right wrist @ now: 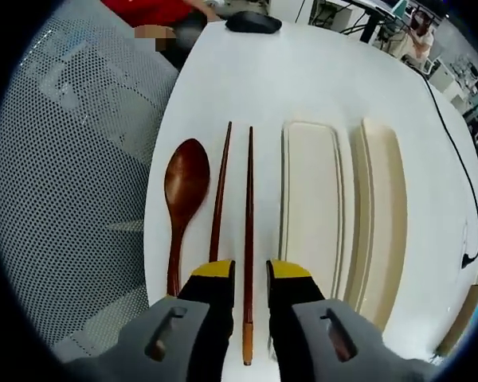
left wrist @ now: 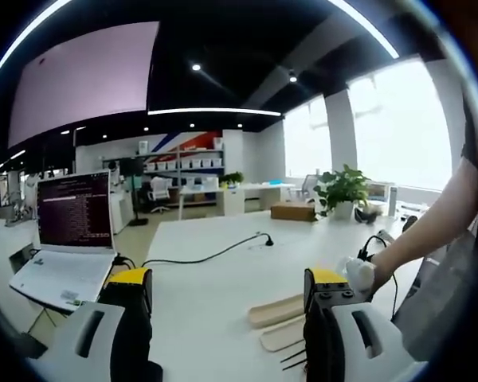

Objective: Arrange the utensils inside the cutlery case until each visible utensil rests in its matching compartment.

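- Right gripper (right wrist: 248,274), jaws spread, straddles one dark wooden chopstick (right wrist: 249,231) lying lengthwise along its reach.
- Cream cutlery case (right wrist: 312,207) sits just beside, toward the table's middle.
- Left gripper (left wrist: 227,290) hangs spread, farther off.

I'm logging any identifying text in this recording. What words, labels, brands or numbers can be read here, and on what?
None can be read.
laptop screen: rows of pale text on a dark window, too small and blurred to read.
wooden spoon, chopsticks and cutlery case: no markings seen.
right gripper and left gripper: no lettering seen.
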Demonstrator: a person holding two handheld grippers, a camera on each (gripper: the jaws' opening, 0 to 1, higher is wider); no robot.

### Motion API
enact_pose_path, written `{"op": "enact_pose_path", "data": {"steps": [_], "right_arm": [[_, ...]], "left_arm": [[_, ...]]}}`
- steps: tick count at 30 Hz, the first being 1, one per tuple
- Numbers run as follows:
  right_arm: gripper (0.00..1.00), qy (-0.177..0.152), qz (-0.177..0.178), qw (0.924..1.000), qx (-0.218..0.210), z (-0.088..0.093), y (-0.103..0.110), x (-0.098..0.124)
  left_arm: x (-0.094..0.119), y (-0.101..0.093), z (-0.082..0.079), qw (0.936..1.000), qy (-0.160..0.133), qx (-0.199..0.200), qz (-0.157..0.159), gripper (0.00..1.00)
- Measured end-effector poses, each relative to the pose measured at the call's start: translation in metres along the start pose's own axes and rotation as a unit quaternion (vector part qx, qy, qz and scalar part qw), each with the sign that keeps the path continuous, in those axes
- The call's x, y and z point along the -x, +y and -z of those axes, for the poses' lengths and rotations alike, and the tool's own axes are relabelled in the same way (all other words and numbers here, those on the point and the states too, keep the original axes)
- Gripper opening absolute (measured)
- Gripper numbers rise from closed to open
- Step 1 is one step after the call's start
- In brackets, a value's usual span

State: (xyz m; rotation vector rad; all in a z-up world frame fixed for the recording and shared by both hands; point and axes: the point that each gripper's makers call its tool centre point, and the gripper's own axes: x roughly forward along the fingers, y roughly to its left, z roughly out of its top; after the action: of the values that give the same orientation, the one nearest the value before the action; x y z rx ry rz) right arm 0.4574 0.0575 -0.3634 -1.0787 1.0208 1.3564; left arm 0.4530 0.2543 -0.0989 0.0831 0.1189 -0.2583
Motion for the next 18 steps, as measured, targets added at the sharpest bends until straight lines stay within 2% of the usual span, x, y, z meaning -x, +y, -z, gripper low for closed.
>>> {"op": "enact_pose_path", "data": {"steps": [9, 11, 18], "right_arm": [[0.1, -0.001, -0.001, 0.9999, 0.015, -0.0019, 0.0016, -0.0006], [0.08, -0.004, -0.001, 0.9999, 0.013, -0.0028, 0.002, -0.0008], [0.05, 0.004, -0.003, 0.9996, 0.028, -0.0048, 0.0037, -0.0016]], "left_arm": [[0.001, -0.0003, -0.0002, 1.0, 0.0, 0.0, 0.001, 0.79], [0.0019, 0.0004, -0.0035, 1.0, -0.009, 0.001, -0.001, 0.79], [0.0011, -0.0011, -0.0004, 1.0, 0.0, -0.003, 0.003, 0.78]]}}
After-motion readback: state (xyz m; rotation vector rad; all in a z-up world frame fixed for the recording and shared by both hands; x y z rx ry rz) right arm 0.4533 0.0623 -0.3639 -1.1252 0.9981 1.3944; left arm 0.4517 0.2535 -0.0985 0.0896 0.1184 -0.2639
